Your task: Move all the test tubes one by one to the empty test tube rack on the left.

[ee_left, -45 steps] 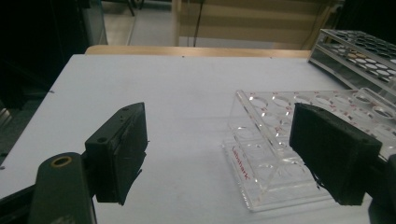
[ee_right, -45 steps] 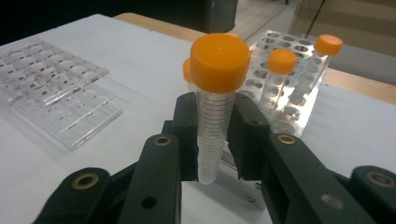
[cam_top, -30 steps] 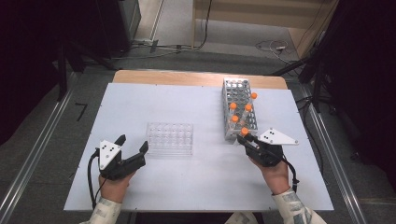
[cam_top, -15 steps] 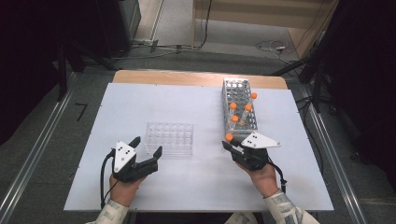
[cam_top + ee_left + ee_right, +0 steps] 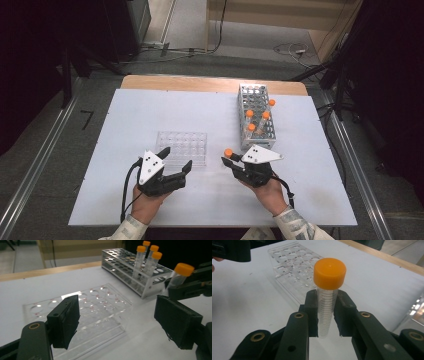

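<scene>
My right gripper (image 5: 231, 163) (image 5: 327, 315) is shut on a clear tube with an orange cap (image 5: 327, 292) (image 5: 228, 152) (image 5: 180, 272), held upright above the table, right of the clear plastic rack (image 5: 183, 147) (image 5: 82, 307) (image 5: 294, 265). My left gripper (image 5: 175, 159) (image 5: 117, 320) stands open at the near edge of that clear rack, nothing between its fingers. The clear rack's wells look empty. A metal rack (image 5: 256, 115) (image 5: 135, 270) at the back right holds several orange-capped tubes (image 5: 249, 114) (image 5: 150, 260).
The white table top (image 5: 150, 110) runs to a wooden strip (image 5: 200, 84) at the far edge. Cables and dark stands sit on the floor beyond. Both forearms come in from the near edge.
The right gripper has carried the tube leftward from beside the metal rack toward the clear rack. The left gripper has moved right to the clear rack's near edge.
</scene>
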Tool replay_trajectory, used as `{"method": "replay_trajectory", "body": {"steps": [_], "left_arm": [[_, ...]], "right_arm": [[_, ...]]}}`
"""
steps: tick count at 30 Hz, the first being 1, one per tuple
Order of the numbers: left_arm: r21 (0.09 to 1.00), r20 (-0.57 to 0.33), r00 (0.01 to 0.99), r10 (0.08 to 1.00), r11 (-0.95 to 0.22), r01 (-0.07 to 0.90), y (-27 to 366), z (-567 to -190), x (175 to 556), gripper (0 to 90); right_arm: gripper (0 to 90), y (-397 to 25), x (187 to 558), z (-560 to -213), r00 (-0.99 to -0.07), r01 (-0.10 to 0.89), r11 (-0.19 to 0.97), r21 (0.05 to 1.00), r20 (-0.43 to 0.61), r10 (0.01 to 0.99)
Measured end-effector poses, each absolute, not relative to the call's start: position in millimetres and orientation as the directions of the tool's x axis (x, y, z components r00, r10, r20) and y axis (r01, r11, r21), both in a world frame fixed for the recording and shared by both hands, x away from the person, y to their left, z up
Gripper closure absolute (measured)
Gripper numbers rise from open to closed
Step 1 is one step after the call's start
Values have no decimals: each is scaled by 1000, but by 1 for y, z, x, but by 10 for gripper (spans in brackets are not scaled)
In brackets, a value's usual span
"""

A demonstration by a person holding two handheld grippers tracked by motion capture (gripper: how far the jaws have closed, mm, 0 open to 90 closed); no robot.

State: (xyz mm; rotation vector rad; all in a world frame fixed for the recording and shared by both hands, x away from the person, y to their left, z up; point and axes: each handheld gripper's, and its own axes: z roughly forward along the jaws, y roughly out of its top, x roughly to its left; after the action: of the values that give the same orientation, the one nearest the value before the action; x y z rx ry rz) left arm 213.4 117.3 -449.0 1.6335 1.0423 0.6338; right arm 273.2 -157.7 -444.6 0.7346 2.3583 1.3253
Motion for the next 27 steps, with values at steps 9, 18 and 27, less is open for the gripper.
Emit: {"method": "replay_trajectory", "body": {"steps": [9,18,27], "left_arm": [[943,-95,541,836,-99,318,97,-449,216,236],[948,-93,583,807,-108,300,84,-445,218,329],[948,-83,615,785,-129,292,76,-447,220,503]], "right_arm": [[710,-142,271,-449,-833,262,454,851,-38,553],[710,-125,272,-456,-852,254,478,841,-40,522],[710,-113,266,-459,-872,244,495,834,-35,489]]}}
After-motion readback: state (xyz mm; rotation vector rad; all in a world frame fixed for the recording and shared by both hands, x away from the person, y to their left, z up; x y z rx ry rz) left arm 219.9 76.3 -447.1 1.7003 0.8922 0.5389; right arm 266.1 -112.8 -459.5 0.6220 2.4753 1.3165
